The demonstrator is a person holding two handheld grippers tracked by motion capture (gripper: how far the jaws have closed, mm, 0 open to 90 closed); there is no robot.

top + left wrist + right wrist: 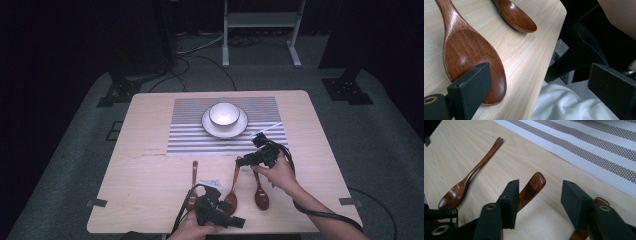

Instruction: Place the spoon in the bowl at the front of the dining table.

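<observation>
Three brown wooden spoons (pixel 233 187) lie untouched on our pale wooden desk (pixel 150 170), while our left hand-held gripper (pixel 239 222) and right hand-held gripper (pixel 242 161) hover with jaws apart, the white bowl (pixel 223 114) awaiting.

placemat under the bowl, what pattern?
Placemat: grey and white horizontal stripes, woven mesh texture. Clearest in the right gripper view.

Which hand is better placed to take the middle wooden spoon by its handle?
Probably the right. The right tongs stand open at the handle tip of the middle spoon. The left tongs, also open, are at its bowl near the table edge.
</observation>
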